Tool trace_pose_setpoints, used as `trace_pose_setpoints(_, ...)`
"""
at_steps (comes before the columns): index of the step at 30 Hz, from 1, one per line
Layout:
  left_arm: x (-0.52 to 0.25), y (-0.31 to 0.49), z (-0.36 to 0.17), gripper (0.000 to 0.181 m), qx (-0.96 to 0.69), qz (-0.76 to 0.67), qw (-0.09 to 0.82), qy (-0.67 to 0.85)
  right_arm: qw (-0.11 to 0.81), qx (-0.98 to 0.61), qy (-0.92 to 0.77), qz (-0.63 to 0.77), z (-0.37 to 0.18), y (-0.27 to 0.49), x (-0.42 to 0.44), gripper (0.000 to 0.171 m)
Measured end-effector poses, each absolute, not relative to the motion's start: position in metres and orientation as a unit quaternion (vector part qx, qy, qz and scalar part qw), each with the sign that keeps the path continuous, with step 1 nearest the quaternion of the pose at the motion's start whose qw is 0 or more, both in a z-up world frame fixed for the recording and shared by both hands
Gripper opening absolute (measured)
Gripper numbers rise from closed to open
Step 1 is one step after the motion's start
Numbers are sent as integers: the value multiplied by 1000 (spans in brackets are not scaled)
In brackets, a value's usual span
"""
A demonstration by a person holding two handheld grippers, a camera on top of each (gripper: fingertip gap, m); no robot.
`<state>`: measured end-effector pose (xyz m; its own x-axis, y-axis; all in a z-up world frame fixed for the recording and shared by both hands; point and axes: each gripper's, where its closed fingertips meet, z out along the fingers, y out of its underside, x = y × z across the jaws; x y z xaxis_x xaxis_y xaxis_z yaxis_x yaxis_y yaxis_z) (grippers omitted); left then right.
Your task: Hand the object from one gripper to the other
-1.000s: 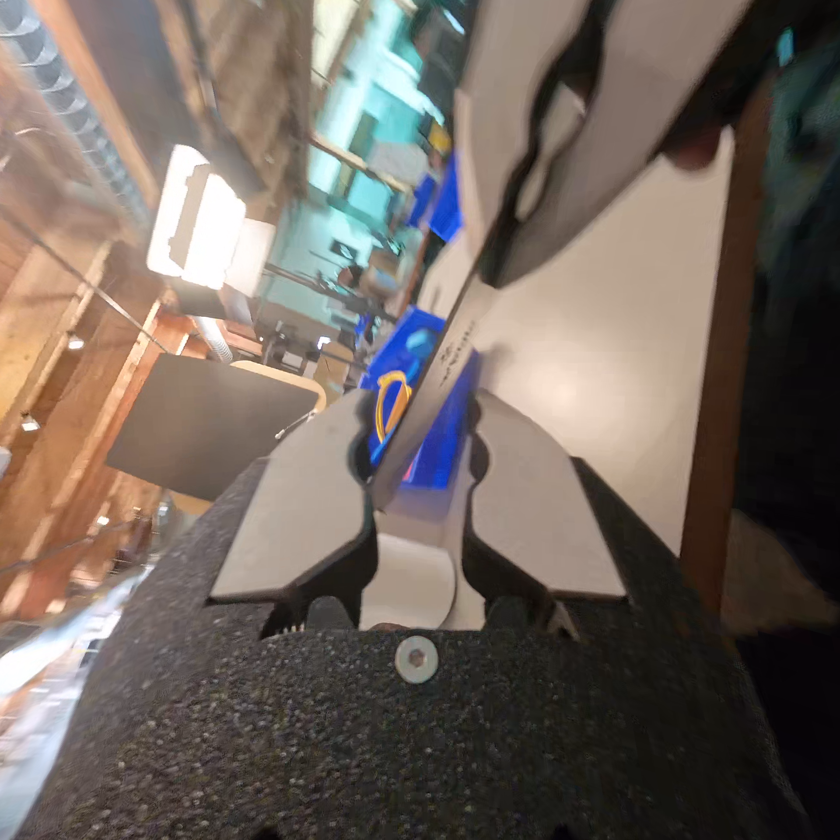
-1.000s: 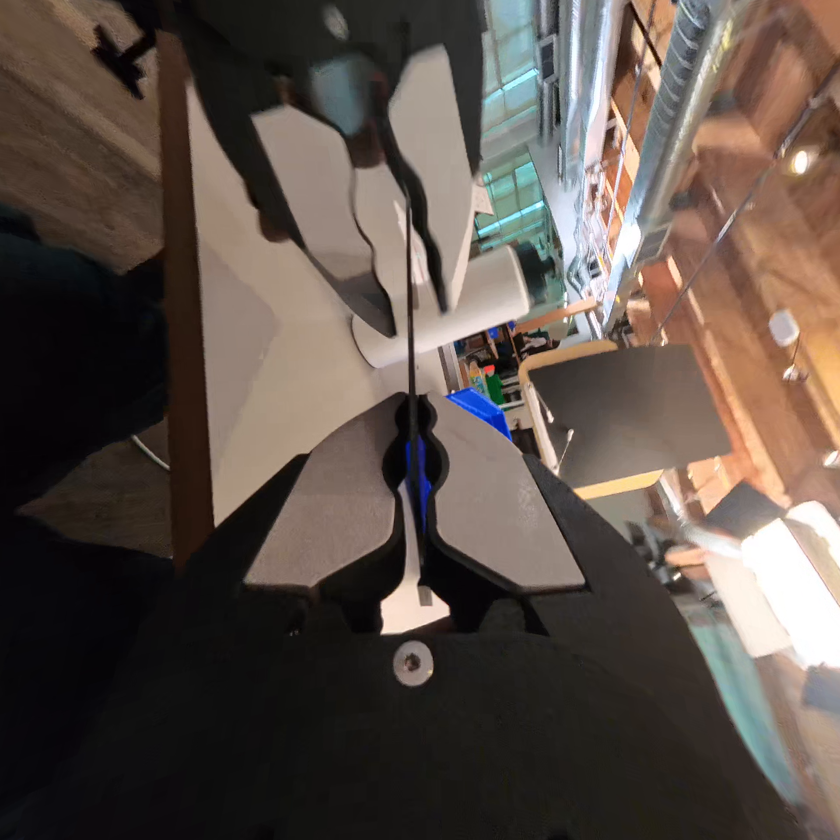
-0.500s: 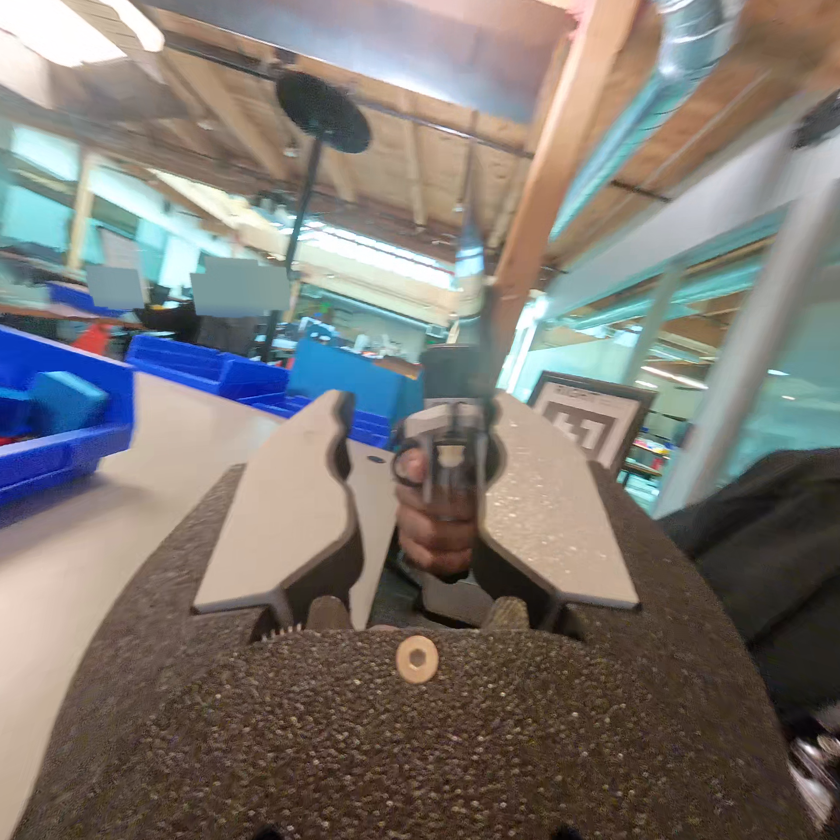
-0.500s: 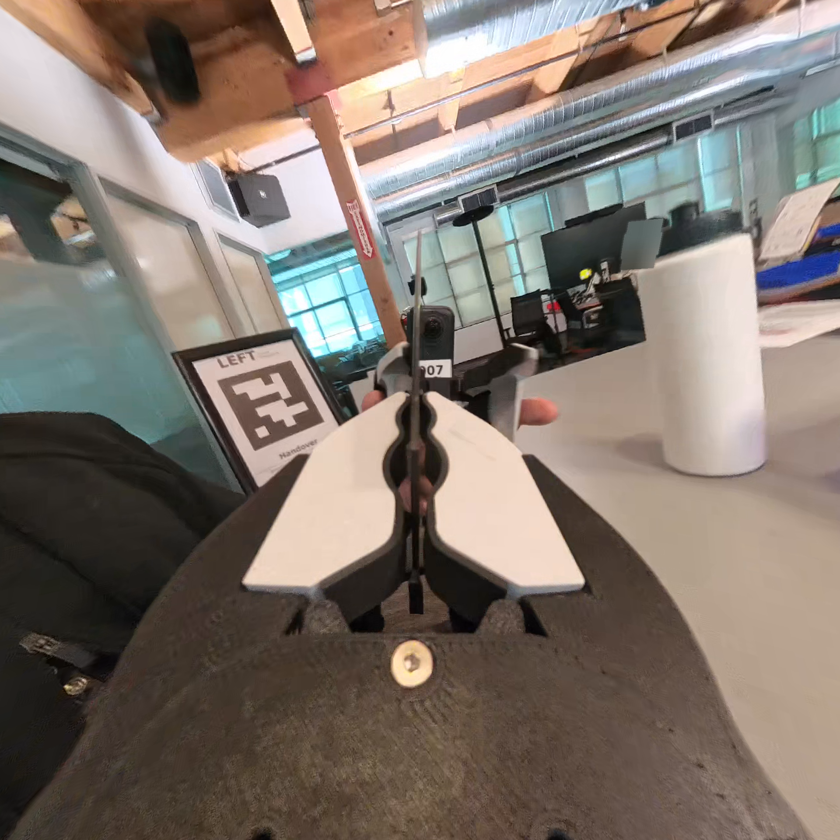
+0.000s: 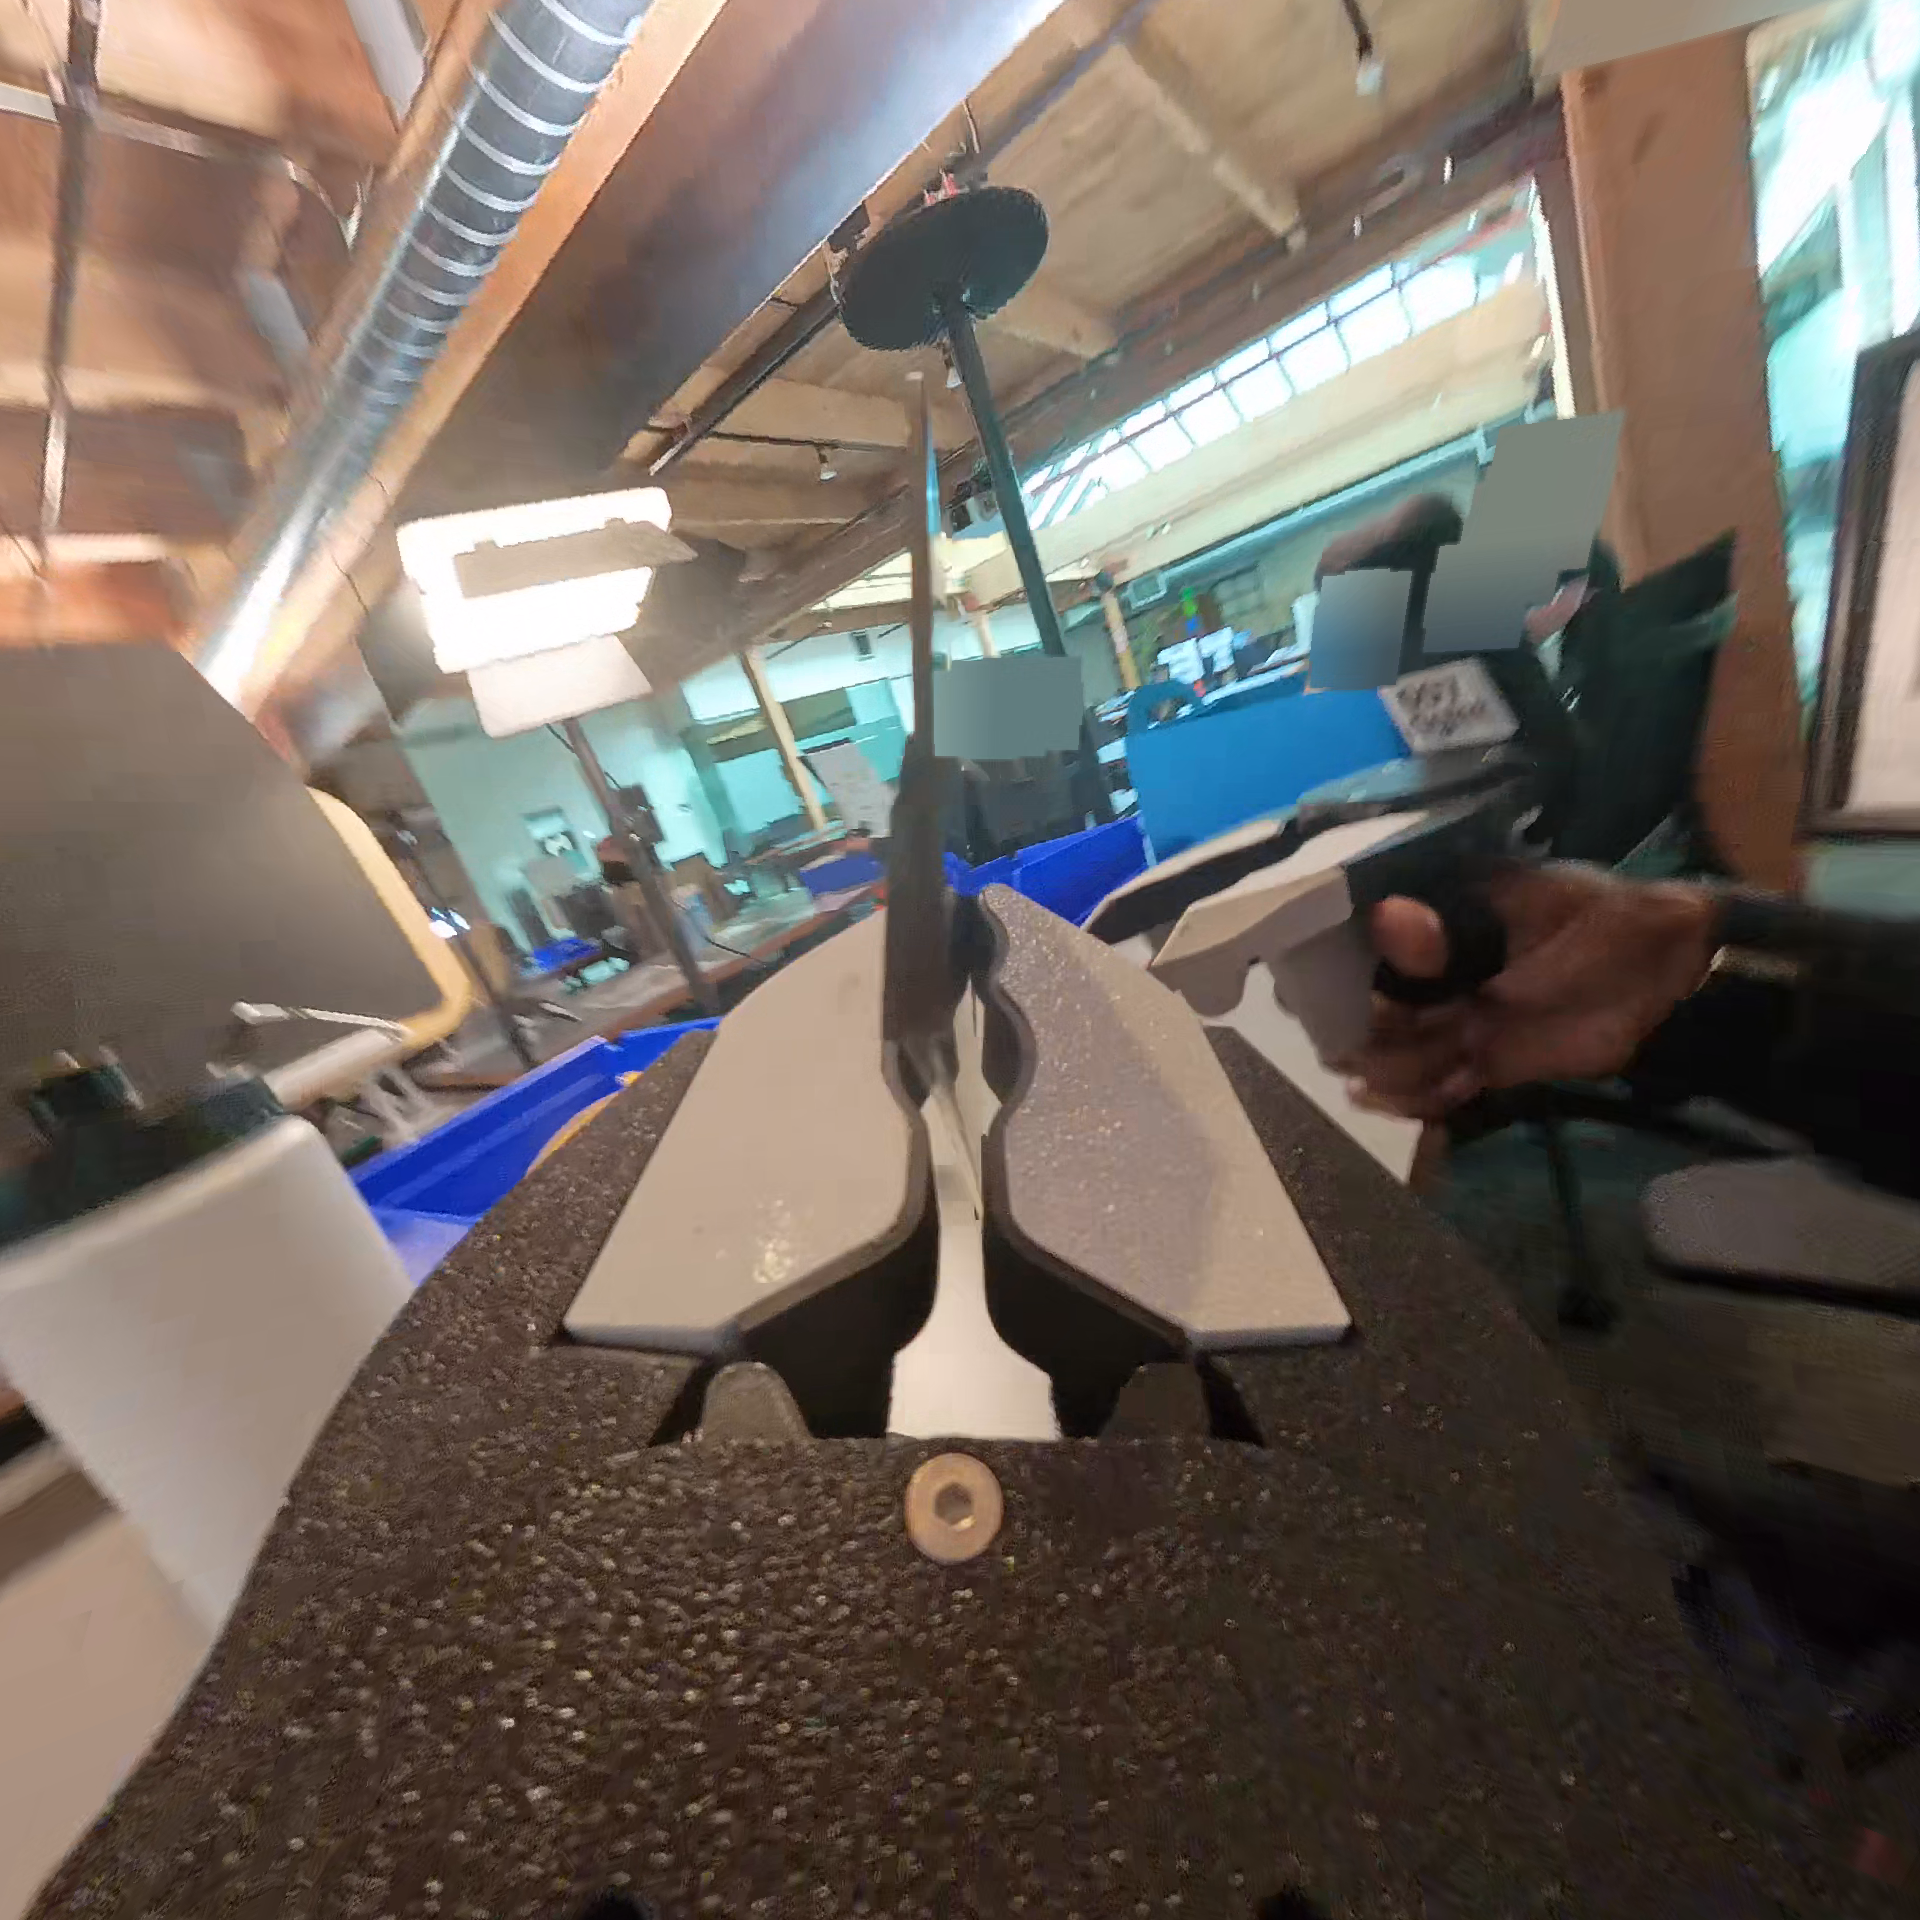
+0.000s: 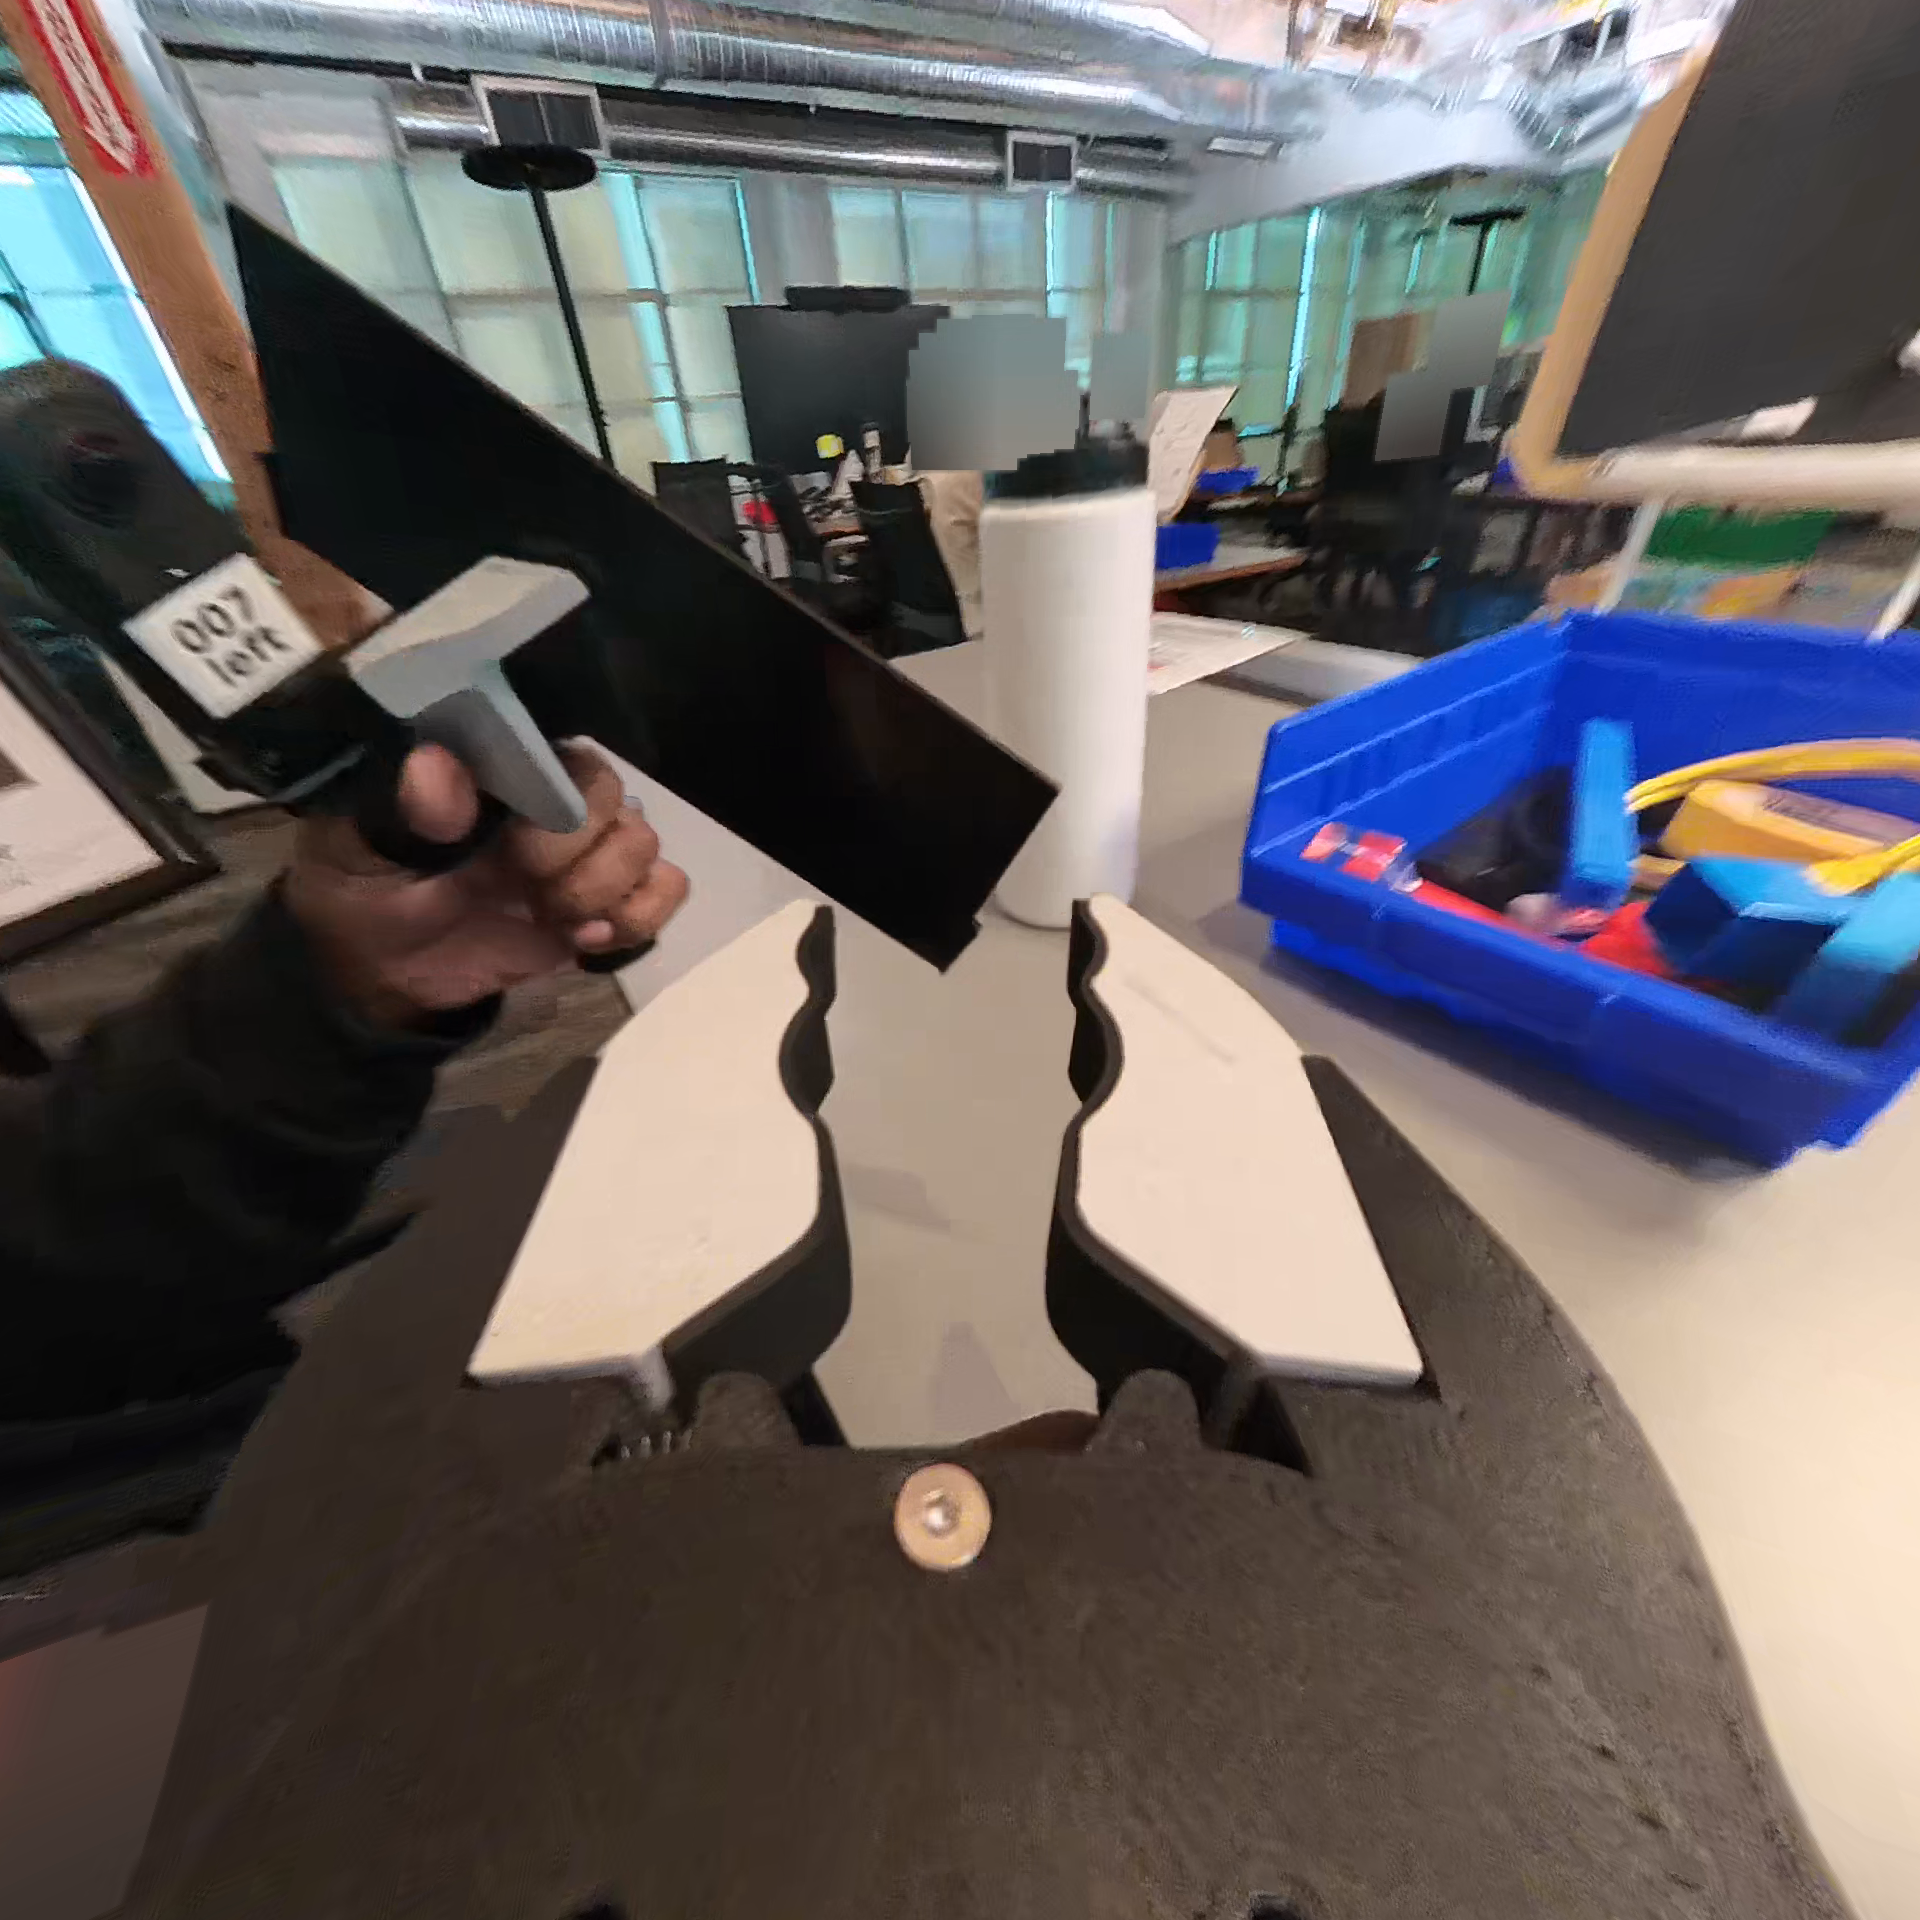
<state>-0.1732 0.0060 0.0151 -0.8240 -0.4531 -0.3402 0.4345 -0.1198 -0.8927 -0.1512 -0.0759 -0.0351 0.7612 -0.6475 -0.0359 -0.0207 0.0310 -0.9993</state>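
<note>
Pale grey desk (image 6: pixel 1558 1351) fills the ground under both grippers, in an open workshop with wooden beams, silver ducts and tall windows behind.

Nearest in the right wrist view, the right gripper (image 6: pixel 948 935) has its two pale fingers (image 6: pixel 707 1122) spread wide with bare desk showing between them; it grips nothing. Just above and in front of its fingertips hangs the lower corner of a flat black plate (image 6: pixel 644 623), tilted so that it rises toward the upper left. The corner sits over the gap but does not touch either finger.

The plate is held by the left gripper (image 6: pixel 488 665), seen at the left of that view in a person's hand (image 6: pixel 499 883) with a dark sleeve. In the left wrist view the left gripper (image 5: pixel 951 935) is clamped on the plate (image 5: pixel 920 831), which shows edge-on as a thin dark blade standing up from between the nearly closed fingers (image 5: pixel 790 1143). Off to the right there, the right gripper (image 5: pixel 1247 914) is held in the other hand (image 5: pixel 1507 987), apart from the plate.

Beyond the right gripper, a white paper roll (image 6: pixel 1065 707) stands upright on the desk. Toward the desk's right edge sits a blue bin (image 6: pixel 1455 987) holding blue blocks, yellow cable and red bits. A framed sign (image 6: pixel 62 821) stands at the far left.
</note>
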Motion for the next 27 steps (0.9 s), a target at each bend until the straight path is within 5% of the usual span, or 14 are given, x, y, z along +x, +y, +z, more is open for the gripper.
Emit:
trace_pose_setpoints(11,-215,-15,4,2,248,-511,601,563,491,-665,-6,-563,-2,-63,-196,45)
trace_pose_setpoints(22,-267,-37,-22,2,376,-515,521,568,384,-729,-101,-558,-35,-42,-210,53)
trace_pose_setpoints(25,-277,-39,-23,4,371,-551,464,585,393,-753,-66,-524,-47,-42,-200,16)
trace_pose_setpoints(27,-269,-36,-10,19,317,-601,440,587,446,-764,-28,-466,-48,-40,-199,11)
